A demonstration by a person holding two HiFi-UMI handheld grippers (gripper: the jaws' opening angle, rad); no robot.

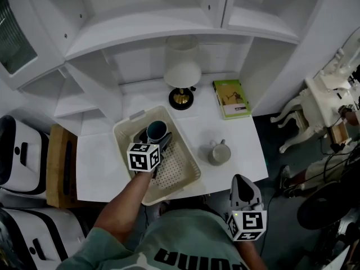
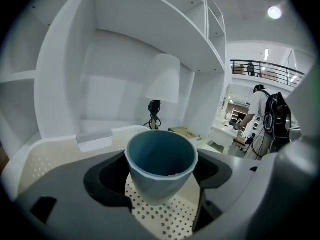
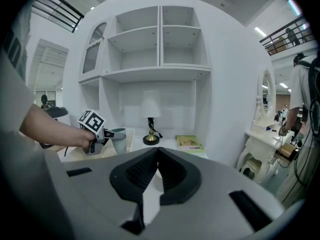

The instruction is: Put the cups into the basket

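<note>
A blue-grey cup (image 1: 157, 130) sits between the jaws of my left gripper (image 1: 156, 135), which is shut on it. In the left gripper view the cup (image 2: 160, 164) hangs upright just above the perforated floor of the cream basket (image 2: 165, 219). The basket (image 1: 191, 165) stands on the white table, left of middle. A second, grey cup (image 1: 218, 152) with a handle rests on the table to the basket's right. My right gripper (image 1: 242, 183) is at the table's front right edge, shut and empty; its jaws (image 3: 157, 151) meet in the right gripper view.
A lamp (image 1: 181, 72) with a white shade and a green book (image 1: 231, 98) stand at the back of the table under white shelves. A white chair (image 1: 326, 94) is off to the right. A wooden board (image 1: 59, 165) lies left of the table.
</note>
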